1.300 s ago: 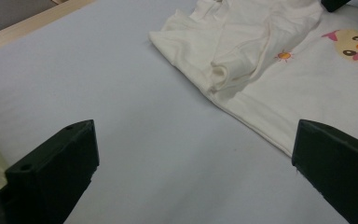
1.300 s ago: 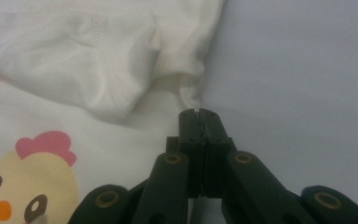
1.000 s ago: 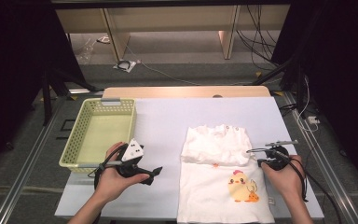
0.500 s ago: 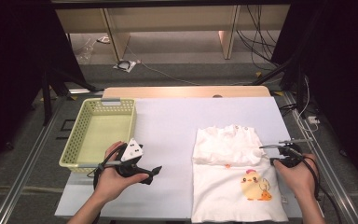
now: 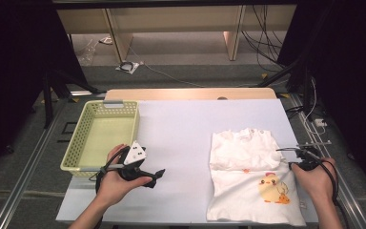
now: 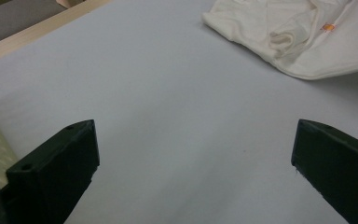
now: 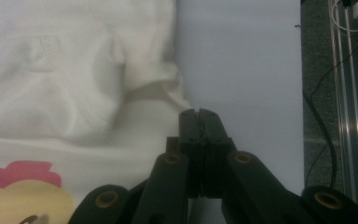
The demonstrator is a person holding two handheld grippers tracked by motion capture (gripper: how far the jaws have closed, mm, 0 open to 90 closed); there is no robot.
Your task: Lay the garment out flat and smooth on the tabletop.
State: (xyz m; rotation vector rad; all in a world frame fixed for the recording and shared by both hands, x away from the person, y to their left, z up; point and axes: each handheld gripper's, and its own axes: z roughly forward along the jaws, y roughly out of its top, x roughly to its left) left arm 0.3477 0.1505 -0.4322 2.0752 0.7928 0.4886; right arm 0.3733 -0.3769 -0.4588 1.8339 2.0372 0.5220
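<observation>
High view: a white child's T-shirt (image 5: 252,183) with a yellow chick print lies on the right half of the pale worktop (image 5: 186,129), its upper part bunched and folded over. The right gripper (image 5: 301,155) sits at the shirt's right edge, near the fold. The left gripper (image 5: 140,169) rests on the worktop just beside a yellow-green plastic basket (image 5: 83,143), well apart from the shirt. The likely trouble: with one edge pinched and the far side free, any pull could drag the whole shirt sideways or bunch it further instead of laying it flat; near the worktop's right edge, cloth could also slide off.

Left gripper view: its jaws stand wide apart over bare worktop, holding and touching nothing. The crumpled shirt (image 6: 303,37) lies ahead at the upper right, out of reach.

Right gripper view: the right gripper (image 7: 199,116) has its jaws pressed together, tips meeting at the shirt's (image 7: 74,79) puckered edge. A small tab of cloth reaches the tips, but whether it is truly pinched I cannot tell. If not, the cloth stays behind when the hand moves.
</observation>
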